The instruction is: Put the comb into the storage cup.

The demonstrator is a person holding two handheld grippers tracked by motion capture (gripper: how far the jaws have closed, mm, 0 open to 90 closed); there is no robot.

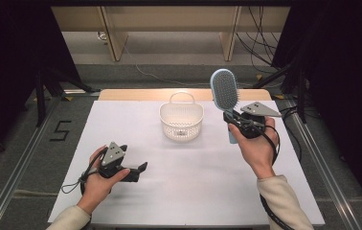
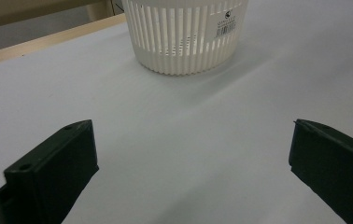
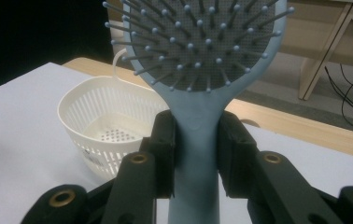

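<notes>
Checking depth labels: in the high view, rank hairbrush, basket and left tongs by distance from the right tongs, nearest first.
1. hairbrush: clamped by its handle in the right tongs, head up.
2. basket: white, on the table just left of them, mid-table.
3. left tongs: open, low over the table's near left, well past the basket.

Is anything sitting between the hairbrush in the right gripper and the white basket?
Nothing visible. The right gripper holds the hairbrush upright by its handle, just right of the white basket. The table between them is bare, the basket looks empty, and the left gripper stays well off to the left.
</notes>
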